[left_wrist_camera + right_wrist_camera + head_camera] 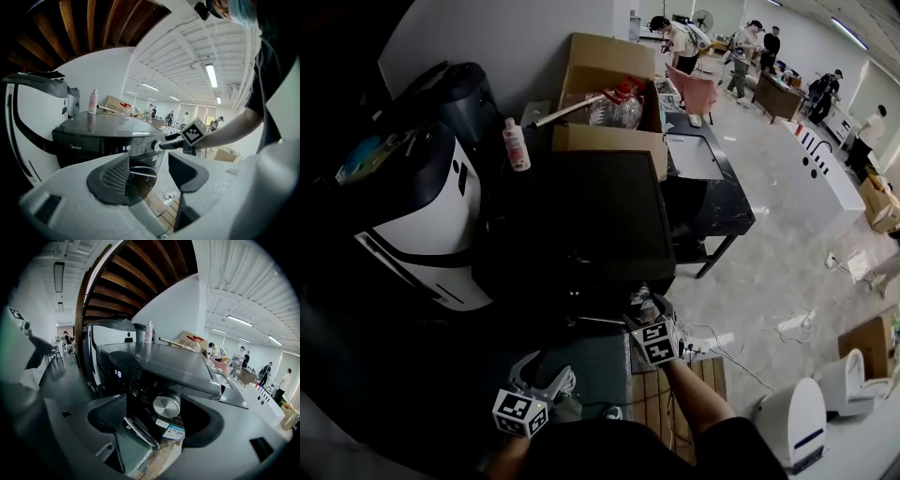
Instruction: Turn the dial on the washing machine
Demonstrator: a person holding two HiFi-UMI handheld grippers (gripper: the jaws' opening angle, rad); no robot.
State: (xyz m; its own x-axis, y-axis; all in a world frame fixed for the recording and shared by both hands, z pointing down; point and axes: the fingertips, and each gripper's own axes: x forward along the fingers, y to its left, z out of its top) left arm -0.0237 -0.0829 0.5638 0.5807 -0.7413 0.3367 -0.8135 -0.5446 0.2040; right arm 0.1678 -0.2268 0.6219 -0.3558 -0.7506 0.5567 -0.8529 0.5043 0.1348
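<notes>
The dark washing machine (581,216) stands in front of me, with its control panel facing my grippers. Its silver dial (166,405) sits on the panel's right end. My right gripper (157,420) is open, with the dial in the gap between its pads. The left pad stands well clear of the dial; the right pad is close beside it. In the left gripper view the right gripper (171,142) reaches to the dial (157,146) from the right. My left gripper (150,176) is open and empty, held back from the machine's door. In the head view both grippers are low, the left (546,380) and the right (649,305).
A white appliance (422,216) stands left of the machine. A pink-capped bottle (517,145) and a cardboard box (609,103) are on and behind its top. A black table (703,178) is to the right. Cables and a power strip (703,342) lie on the floor. People stand far back.
</notes>
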